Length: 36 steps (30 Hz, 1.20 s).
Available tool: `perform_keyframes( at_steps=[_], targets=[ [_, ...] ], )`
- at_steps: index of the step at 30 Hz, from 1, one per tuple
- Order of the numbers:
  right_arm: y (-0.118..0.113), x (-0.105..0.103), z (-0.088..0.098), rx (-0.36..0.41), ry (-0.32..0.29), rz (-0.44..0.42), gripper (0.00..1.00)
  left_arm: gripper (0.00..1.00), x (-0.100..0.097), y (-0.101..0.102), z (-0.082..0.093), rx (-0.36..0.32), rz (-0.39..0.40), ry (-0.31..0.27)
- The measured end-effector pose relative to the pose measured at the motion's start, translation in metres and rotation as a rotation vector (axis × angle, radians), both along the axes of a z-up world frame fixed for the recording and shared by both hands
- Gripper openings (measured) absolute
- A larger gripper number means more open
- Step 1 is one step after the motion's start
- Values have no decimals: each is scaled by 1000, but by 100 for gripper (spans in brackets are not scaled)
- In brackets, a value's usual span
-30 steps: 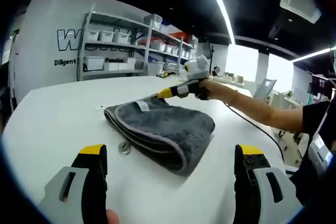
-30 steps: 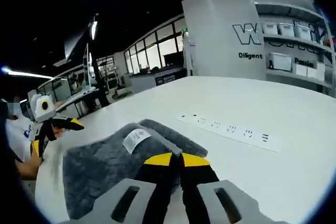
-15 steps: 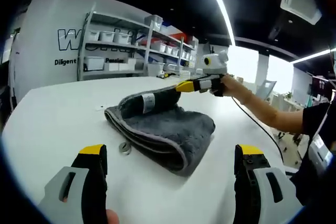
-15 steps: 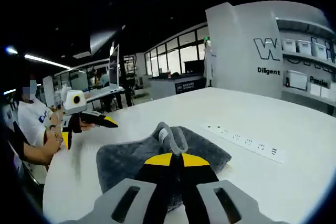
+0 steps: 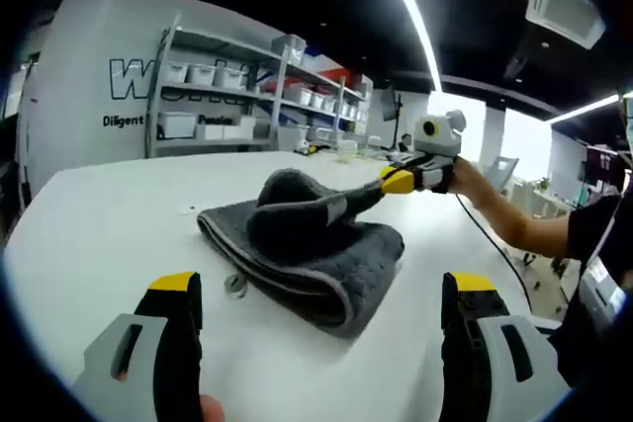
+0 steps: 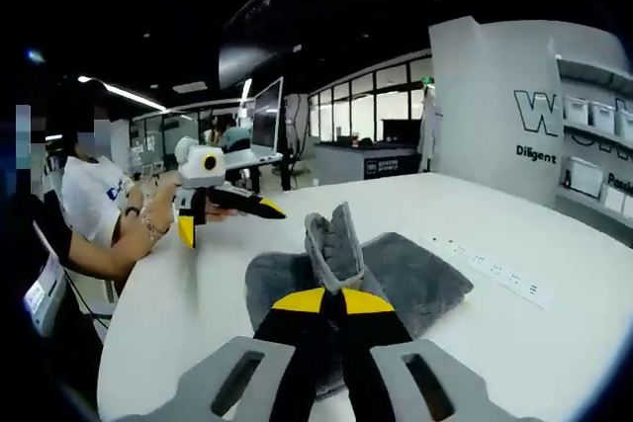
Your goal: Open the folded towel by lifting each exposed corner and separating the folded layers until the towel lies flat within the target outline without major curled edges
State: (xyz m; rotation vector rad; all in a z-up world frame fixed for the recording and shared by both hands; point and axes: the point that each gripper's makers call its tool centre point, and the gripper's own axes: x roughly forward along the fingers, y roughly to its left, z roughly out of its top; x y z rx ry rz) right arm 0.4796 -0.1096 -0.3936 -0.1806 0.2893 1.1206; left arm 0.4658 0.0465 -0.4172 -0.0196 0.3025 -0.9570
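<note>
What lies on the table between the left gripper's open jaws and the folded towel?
In the left gripper view, bare white table, apart from a small grey loop lying just at the near edge of the towel. The left gripper hangs open, short of it.

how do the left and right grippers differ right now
The right gripper has its jaws shut on a corner of the grey towel and is raised above the white table; the left gripper is open, holds nothing and sits short of the towel. Both have yellow tips.
</note>
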Motion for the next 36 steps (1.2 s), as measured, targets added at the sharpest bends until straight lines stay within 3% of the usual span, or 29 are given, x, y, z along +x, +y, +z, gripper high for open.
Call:
perform_keyframes(
  at_steps=[4, 8, 12, 21, 29, 33, 36],
  targets=[
    [1, -9, -9, -24, 2, 20, 0, 100, 0, -1, -3, 11, -1, 5],
    [0, -22, -31, -101, -3, 51, 0, 100, 0, -2, -4, 13, -2, 8],
    [-3, -23, -38, -108, -17, 32, 0, 100, 2, 0, -5, 15, 0, 12],
    [-5, -24, -27, -105, -76, 9, 5, 100, 1, -2, -7, 24, -3, 17],
    [-5, -23, -16, -126, -136, -11, 27, 100, 0, -2, -7, 24, -5, 14],
    [-3, -19, -17, -218, -234, -13, 31, 100, 1, -1, -6, 21, -4, 13],
    [2, -16, -19, -257, -271, -12, 32, 100, 0, -1, -6, 22, -4, 13]
  ],
)
